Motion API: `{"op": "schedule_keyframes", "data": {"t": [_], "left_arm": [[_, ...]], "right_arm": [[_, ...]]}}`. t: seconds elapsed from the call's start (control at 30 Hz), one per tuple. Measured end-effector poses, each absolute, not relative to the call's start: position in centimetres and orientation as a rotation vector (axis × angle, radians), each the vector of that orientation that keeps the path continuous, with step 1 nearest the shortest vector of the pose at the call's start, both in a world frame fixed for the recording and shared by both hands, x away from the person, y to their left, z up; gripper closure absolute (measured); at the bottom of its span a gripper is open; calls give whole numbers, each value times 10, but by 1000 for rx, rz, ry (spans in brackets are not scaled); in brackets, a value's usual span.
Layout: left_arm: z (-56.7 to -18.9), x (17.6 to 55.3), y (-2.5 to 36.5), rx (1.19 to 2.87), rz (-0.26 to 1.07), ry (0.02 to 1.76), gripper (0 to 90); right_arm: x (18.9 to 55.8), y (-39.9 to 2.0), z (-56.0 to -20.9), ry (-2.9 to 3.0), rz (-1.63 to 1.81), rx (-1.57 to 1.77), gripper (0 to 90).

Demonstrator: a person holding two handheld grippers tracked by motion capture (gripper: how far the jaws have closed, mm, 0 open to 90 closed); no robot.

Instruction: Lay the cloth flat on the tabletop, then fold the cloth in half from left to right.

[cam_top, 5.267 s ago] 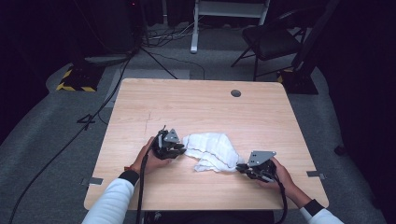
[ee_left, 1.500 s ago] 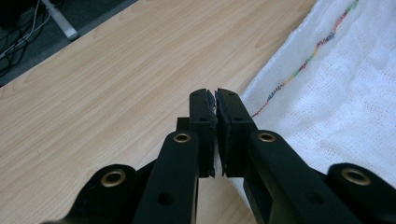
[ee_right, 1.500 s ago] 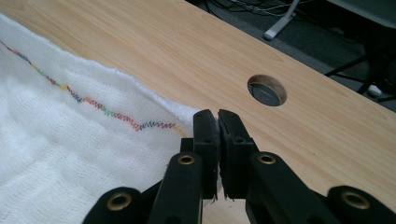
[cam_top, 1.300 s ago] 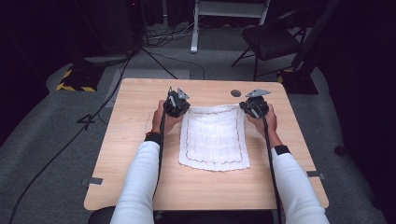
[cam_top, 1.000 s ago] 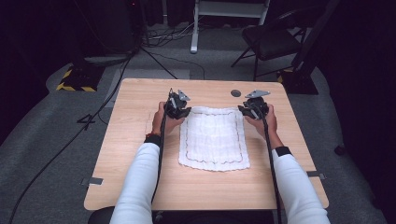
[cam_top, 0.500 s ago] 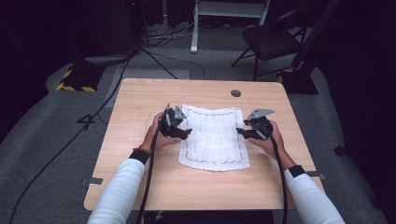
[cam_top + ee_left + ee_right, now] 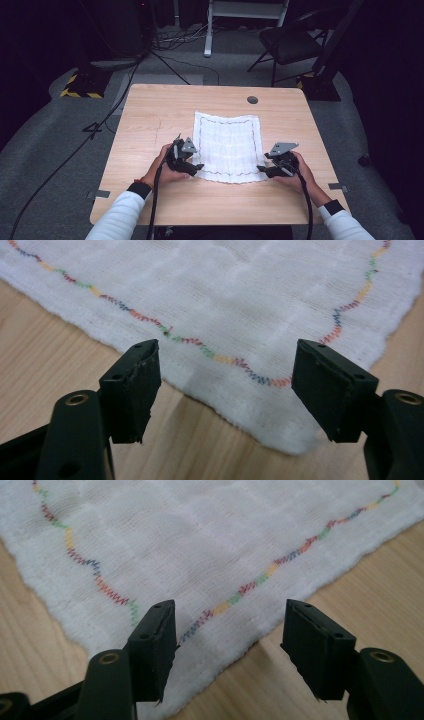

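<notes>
In the high view, a white cloth (image 7: 229,146) is seen spread flat on the wooden table (image 7: 150,115), slightly toward three o'clock of centre. The left gripper (image 7: 192,168) is held at the cloth's seven o'clock corner, the right gripper (image 7: 264,170) at its five o'clock corner.

In the left gripper view, the jaws are spread, having just been closing slightly, with nothing pinched; a rainbow zigzag stitch, faint from above, is shown along the hem.

In the right gripper view, the jaws are spread, having just been opening; the woven grid texture and the corner lying beneath them are revealed.
</notes>
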State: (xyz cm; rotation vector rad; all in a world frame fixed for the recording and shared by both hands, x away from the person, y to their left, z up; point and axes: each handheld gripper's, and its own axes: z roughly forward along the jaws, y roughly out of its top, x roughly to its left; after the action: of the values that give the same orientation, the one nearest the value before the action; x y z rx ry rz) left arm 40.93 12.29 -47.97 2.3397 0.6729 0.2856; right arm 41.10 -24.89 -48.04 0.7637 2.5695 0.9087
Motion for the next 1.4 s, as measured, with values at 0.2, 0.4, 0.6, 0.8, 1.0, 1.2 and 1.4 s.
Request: {"op": "schedule_keyframes", "data": {"t": [0.2, 0.4, 0.6, 0.8, 1.0, 1.2, 1.4], "left_arm": [[-489, 395, 123, 2380, 254, 669, 319], [-490, 389, 122, 2369, 213, 667, 433], [-489, 380, 122, 2383, 172, 590, 671], [-489, 371, 120, 2398, 147, 520, 837], [-488, 354, 121, 2410, 118, 483, 845], [-480, 341, 131, 2363, 163, 506, 634], [-468, 358, 152, 2243, 257, 687, 263]], "right_arm": [[397, -259, -485, 2571, 893, 790, 380], [389, -268, -486, 2559, 890, 810, 374], [382, -275, -487, 2557, 901, 828, 374], [378, -280, -487, 2555, 896, 837, 371], [370, -284, -486, 2560, 899, 849, 370], [361, -285, -484, 2565, 901, 835, 348], [355, -275, -467, 2534, 1006, 785, 344]]}}
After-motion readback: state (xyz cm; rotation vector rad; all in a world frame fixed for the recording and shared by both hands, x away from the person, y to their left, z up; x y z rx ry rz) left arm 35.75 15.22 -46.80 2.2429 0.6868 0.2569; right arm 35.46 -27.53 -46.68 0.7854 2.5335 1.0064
